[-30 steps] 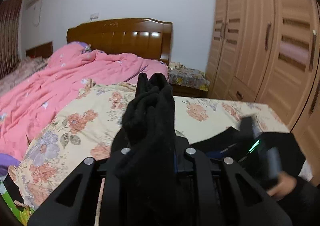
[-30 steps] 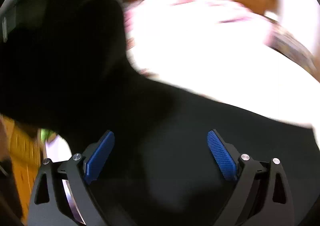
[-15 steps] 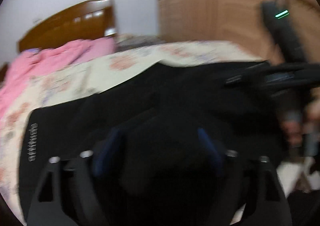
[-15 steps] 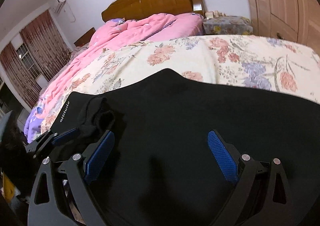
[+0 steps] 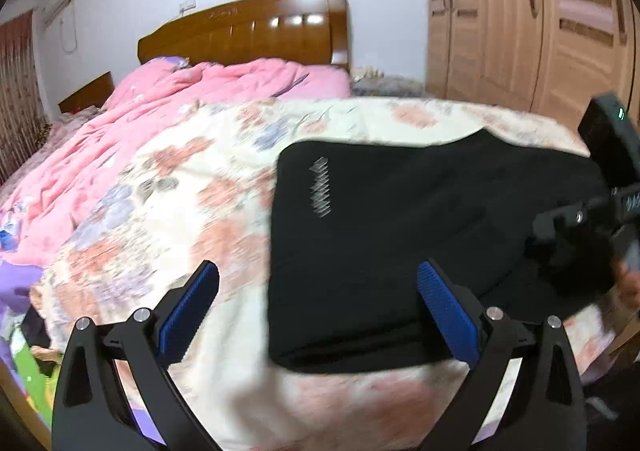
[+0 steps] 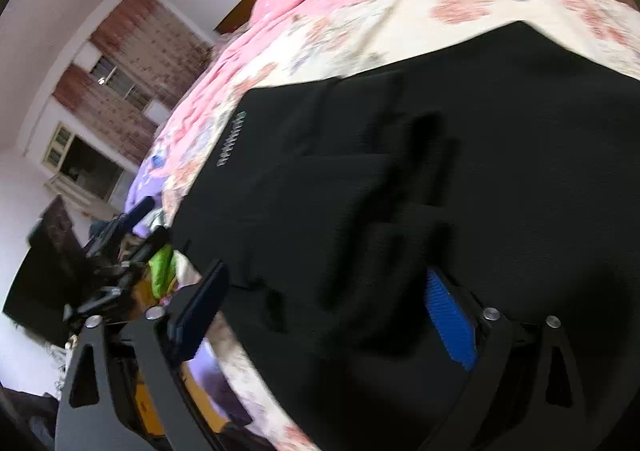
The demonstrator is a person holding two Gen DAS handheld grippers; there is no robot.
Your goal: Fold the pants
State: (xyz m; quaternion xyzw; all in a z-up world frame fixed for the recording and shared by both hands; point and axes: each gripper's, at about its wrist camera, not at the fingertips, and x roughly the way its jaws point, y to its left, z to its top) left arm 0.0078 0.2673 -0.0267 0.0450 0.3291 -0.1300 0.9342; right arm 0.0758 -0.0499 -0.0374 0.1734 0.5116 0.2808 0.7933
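On the floral quilt (image 5: 192, 211), the black pants (image 5: 400, 243) are lying folded into a flat block near the bed's foot edge, with a small white print (image 5: 320, 187) showing near their left border. Left gripper (image 5: 318, 307) is hovering over the block's near-left corner; its fingers are standing wide apart, blue pads (image 5: 188, 311) bare, nothing between them. Right gripper (image 6: 324, 315) is sitting low over the pants (image 6: 440, 171), fingers also spread apart, with dark fabric lying in the gap between them; contact with the pads cannot be judged through the blur. From the left view, the right gripper's body (image 5: 600, 187) is showing at the block's right end. Pink duvet (image 5: 180, 111) is bunching toward the headboard (image 5: 248, 35); wardrobe (image 5: 520, 19) is standing to the right.
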